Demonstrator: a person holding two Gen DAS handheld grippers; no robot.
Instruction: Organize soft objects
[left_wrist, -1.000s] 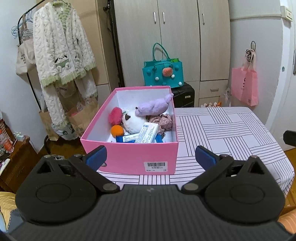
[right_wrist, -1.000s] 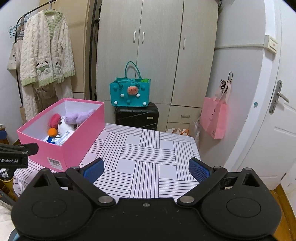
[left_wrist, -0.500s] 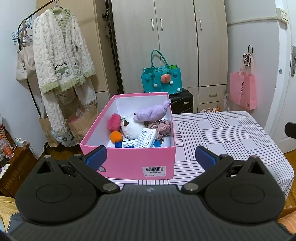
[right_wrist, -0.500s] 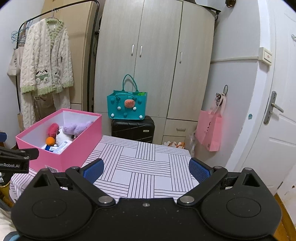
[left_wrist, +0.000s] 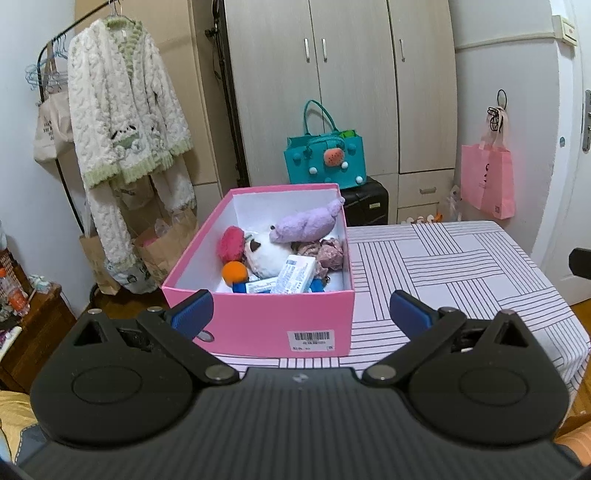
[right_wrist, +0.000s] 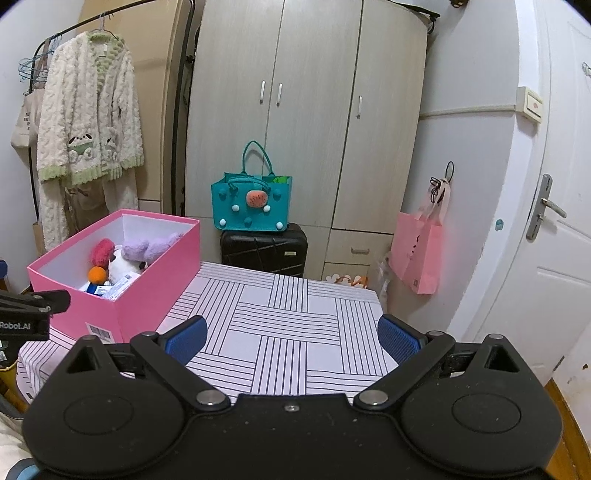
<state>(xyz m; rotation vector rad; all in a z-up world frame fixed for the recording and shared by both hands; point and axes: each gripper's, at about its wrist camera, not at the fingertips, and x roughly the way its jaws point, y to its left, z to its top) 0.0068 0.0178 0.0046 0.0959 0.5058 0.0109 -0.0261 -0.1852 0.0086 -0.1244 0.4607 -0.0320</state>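
Left tongs (left_wrist: 301, 312) and right tongs (right_wrist: 291, 338) are held wide, empty, low in frame. Soft toys, e.g. the purple plush seal (left_wrist: 308, 224), are already gathered in the open pink cardboard box (left_wrist: 258, 325) mid-frame on the striped tabletop (left_wrist: 443, 266); sorting appears largely done.

Beige wardrobe (right_wrist: 306, 122), white door (right_wrist: 546, 258)

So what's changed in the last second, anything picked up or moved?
Nothing picked up. Both cameras tilted upward a little. The left gripper and right gripper stayed open and empty, and the toys remain inside the pink box on the striped table.
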